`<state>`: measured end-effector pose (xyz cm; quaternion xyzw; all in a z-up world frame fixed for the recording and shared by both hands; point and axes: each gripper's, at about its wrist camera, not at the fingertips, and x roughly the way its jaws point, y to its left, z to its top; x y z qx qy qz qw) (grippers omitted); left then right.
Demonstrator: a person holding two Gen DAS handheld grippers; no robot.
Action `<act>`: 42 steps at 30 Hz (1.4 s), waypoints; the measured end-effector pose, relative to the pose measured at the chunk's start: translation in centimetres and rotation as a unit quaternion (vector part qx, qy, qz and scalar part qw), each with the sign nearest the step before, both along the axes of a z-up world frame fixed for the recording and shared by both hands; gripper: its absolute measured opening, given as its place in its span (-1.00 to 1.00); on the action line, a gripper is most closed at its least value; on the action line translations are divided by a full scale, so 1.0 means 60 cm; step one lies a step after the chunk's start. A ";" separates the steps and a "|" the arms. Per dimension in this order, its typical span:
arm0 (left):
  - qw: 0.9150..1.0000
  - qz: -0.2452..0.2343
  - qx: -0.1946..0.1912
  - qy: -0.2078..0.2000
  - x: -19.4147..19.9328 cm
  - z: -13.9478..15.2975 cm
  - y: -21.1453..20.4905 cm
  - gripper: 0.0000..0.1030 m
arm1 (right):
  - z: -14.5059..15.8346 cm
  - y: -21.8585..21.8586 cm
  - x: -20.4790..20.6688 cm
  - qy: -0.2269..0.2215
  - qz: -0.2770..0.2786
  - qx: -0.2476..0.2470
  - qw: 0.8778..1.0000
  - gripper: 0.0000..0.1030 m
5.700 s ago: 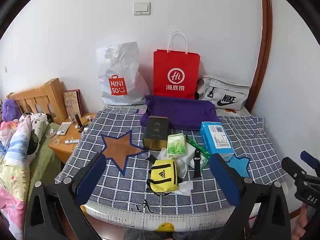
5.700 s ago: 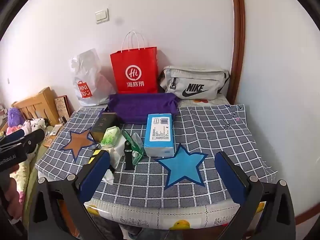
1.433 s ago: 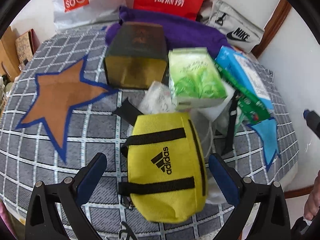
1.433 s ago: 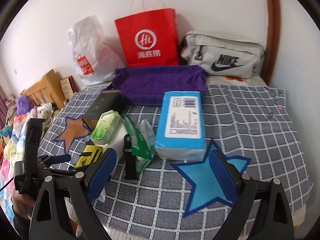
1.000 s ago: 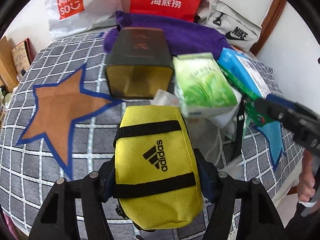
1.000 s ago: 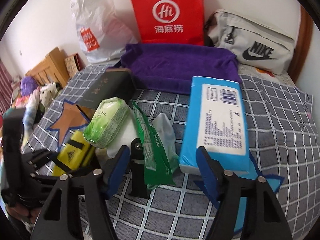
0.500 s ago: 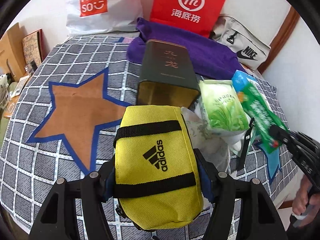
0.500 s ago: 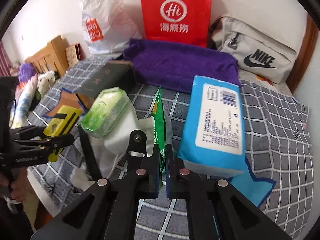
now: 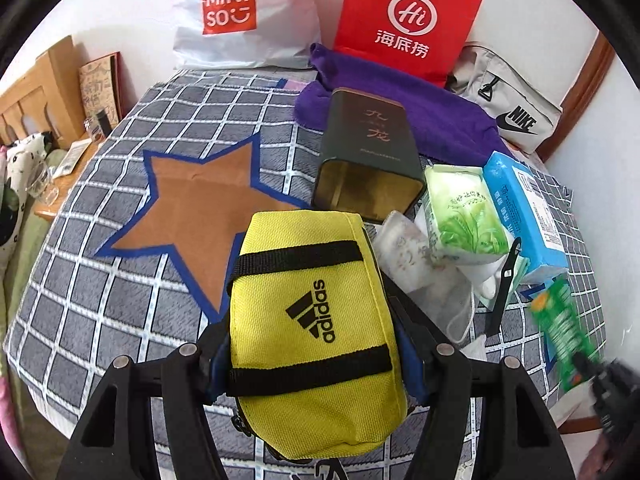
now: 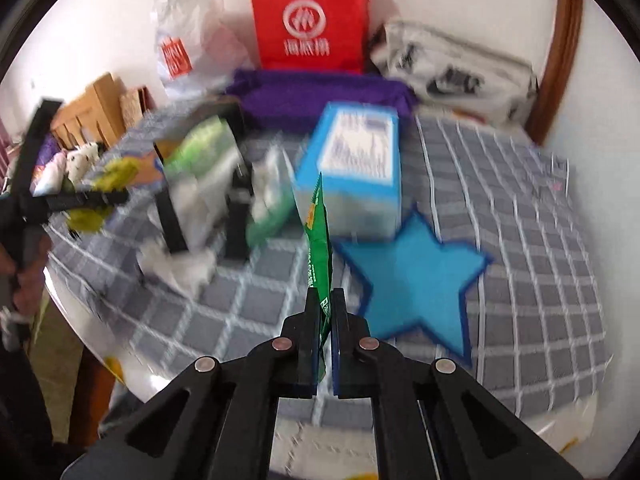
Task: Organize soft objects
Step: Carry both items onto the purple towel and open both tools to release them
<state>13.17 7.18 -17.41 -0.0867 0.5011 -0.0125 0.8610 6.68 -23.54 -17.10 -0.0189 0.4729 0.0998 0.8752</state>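
Observation:
My left gripper [image 9: 314, 364] is shut on a yellow Adidas pouch [image 9: 312, 320] and holds it above the checked blanket [image 9: 100, 292], beside the brown star patch [image 9: 200, 208]. My right gripper [image 10: 325, 300] is shut on a flat green packet [image 10: 318, 236], held edge-on above the blanket near the blue star patch [image 10: 412, 276]. The packet also shows in the left wrist view [image 9: 564, 332], lifted at the right. A green tissue pack [image 9: 460, 216], a blue tissue pack [image 9: 524, 208] and a white mask [image 9: 420, 268] lie in the pile.
A dark tin box [image 9: 368, 152] lies behind the pouch. A purple towel [image 9: 400, 112], a red paper bag [image 9: 408, 20], a white Miniso bag [image 9: 236, 16] and a grey Nike bag [image 9: 516, 112] sit along the wall. A black strap [image 9: 504, 284] lies by the tissues.
My right gripper pulled the green packet back and right, away from the pile. My left gripper lifted the yellow pouch further toward the brown star.

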 end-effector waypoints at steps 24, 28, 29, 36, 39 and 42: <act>0.999 -0.017 0.013 -0.034 0.050 0.079 -0.024 0.26 | 0.045 0.010 0.032 -0.055 0.018 0.034 0.998 -0.88; 0.999 -0.007 0.006 -0.032 0.082 0.090 -0.022 0.26 | 0.073 0.002 0.072 -0.064 0.006 0.043 0.997 -0.88; 0.999 -0.007 0.005 -0.032 0.088 0.091 -0.022 0.26 | 0.077 -0.001 0.084 -0.064 0.000 0.045 0.997 -0.88; 1.000 -0.005 0.009 -0.027 0.141 0.101 -0.019 0.26 | 0.104 -0.015 0.164 -0.071 -0.026 0.051 0.996 -0.88; 1.000 -0.005 0.013 -0.027 0.168 0.106 -0.016 0.26 | 0.114 -0.020 0.199 -0.075 -0.033 0.052 0.995 -0.88; 0.999 -0.007 0.013 -0.029 0.201 0.113 -0.015 0.26 | 0.118 -0.020 0.236 -0.071 -0.036 0.052 0.995 -0.88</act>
